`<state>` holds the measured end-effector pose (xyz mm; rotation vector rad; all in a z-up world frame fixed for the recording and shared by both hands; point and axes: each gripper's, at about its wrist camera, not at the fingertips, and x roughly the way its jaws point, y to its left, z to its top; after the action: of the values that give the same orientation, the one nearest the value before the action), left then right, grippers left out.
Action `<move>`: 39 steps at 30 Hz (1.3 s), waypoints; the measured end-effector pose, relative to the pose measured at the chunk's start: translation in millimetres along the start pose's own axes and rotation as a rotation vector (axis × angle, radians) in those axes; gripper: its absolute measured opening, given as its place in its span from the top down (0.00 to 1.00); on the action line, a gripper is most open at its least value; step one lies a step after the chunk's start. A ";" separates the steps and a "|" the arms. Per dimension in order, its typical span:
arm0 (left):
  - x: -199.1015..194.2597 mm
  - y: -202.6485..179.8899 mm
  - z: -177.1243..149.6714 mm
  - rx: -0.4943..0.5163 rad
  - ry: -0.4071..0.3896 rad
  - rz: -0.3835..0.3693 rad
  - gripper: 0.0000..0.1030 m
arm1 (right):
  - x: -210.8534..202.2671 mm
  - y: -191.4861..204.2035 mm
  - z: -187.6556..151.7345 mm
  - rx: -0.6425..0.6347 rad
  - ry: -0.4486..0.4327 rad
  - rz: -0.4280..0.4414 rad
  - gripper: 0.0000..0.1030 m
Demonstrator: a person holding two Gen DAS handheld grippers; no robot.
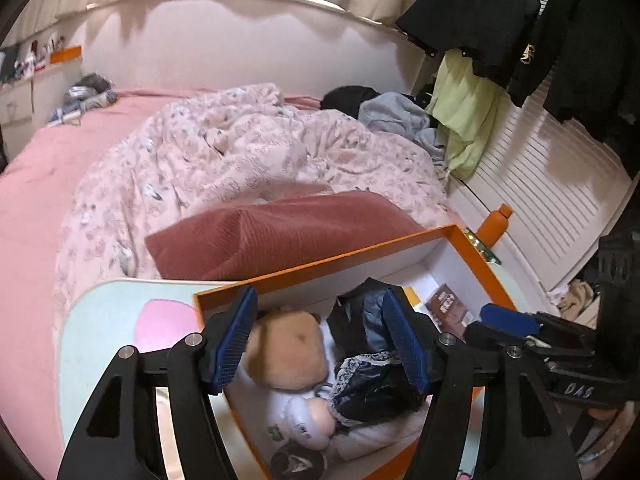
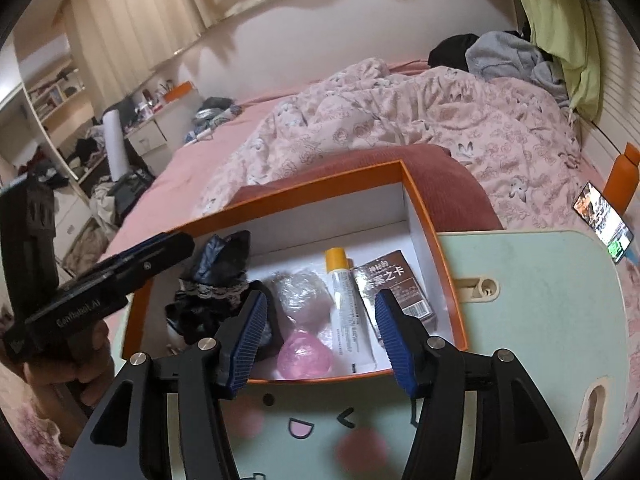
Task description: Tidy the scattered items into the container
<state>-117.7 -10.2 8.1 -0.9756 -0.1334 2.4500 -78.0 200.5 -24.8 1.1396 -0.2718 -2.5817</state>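
Note:
An orange box (image 1: 320,266) with a white inside stands on a pale green lap table (image 1: 100,320). In it lie a tan plush toy (image 1: 286,350), dark lace-trimmed cloth (image 1: 372,376) and a brown card pack (image 1: 446,306). My left gripper (image 1: 324,344) is open and empty, just above the box. In the right wrist view the box (image 2: 424,216) also holds a yellow-capped tube (image 2: 346,304), a pink ball (image 2: 306,354), a clear wrapped ball (image 2: 300,294), the card pack (image 2: 394,284) and the dark cloth (image 2: 216,292). My right gripper (image 2: 320,344) is open and empty at the box's near edge.
The table sits on a bed with a pink sheet (image 1: 32,200), floral quilt (image 1: 240,148) and a red cushion (image 1: 280,232). A phone (image 2: 604,220) and an orange bottle (image 2: 620,180) stand at the right. Clothes (image 1: 500,20) hang by the wall.

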 end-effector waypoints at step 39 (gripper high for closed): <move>-14.5 -51.4 -122.9 -0.017 0.327 0.362 0.18 | -1.5 8.4 -100.4 -0.004 0.190 -0.254 0.23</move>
<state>-5.5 16.6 -60.1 -1.5019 0.1467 2.5605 -0.7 188.3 -88.2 1.4923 -0.0830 -2.6573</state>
